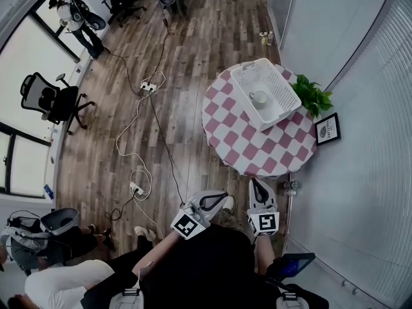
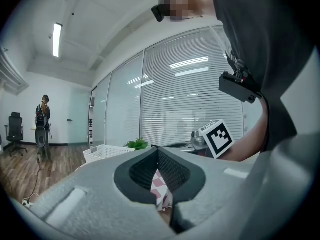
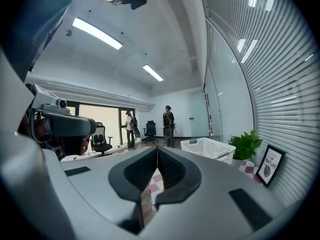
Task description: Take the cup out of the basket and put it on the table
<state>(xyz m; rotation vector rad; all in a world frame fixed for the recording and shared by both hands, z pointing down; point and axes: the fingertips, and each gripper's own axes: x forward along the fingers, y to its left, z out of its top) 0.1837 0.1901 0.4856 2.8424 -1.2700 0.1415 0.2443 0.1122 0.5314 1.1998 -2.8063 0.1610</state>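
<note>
- Table (image 1: 235,140), round under a pink-checked cloth, fills my 12 to 1 o'clock. Its near edge lies just ahead of both my hand-held grippers.
- White basket (image 1: 241,85) sits on the table's far half, its walls all round the cup.
- My right hand-held gripper (image 1: 256,184) and left hand-held gripper (image 1: 221,199) are both pinched together, holding nothing.
- Cup (image 1: 259,97) stands upright, mouth up, inside the basket. It lies near 12 o'clock from my right one and 1 o'clock from my left. I judge the right nearer.
</note>
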